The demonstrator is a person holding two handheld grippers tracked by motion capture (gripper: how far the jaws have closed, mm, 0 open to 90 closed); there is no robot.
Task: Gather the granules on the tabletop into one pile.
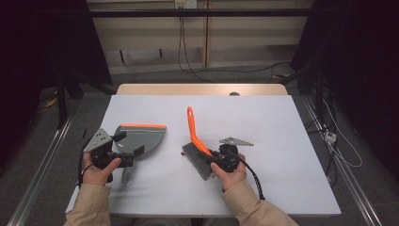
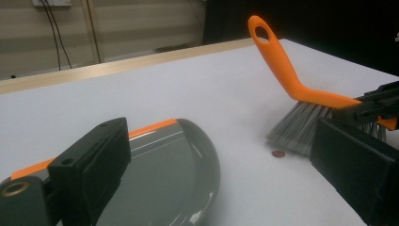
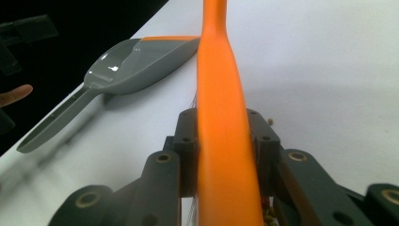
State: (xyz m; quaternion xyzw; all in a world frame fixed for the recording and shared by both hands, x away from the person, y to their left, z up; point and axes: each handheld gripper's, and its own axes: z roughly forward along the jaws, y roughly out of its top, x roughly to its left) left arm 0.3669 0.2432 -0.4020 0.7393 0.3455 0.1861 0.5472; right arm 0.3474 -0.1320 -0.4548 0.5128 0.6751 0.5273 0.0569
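A grey dustpan (image 1: 143, 139) with an orange front lip lies flat on the white table (image 1: 282, 127), left of centre, its handle (image 1: 127, 175) pointing toward the person. My left gripper (image 1: 128, 143) hovers open over the pan's near side; in the left gripper view its jaws stand wide apart over the pan (image 2: 164, 165). A hand brush (image 1: 194, 132) with an orange handle and grey bristles (image 1: 195, 160) stands at the table's middle. My right gripper (image 1: 210, 157) is shut on the brush's orange back (image 3: 221, 141). A small brown coin (image 2: 278, 153) lies by the bristles (image 2: 296, 125).
The table's far edge is a wooden strip (image 1: 202, 89). Cables (image 1: 188, 56) run over the floor behind the table. In the right gripper view the dustpan (image 3: 136, 59) and its handle (image 3: 51, 125) lie near the table's left edge, with a fingertip (image 3: 14, 94) beyond.
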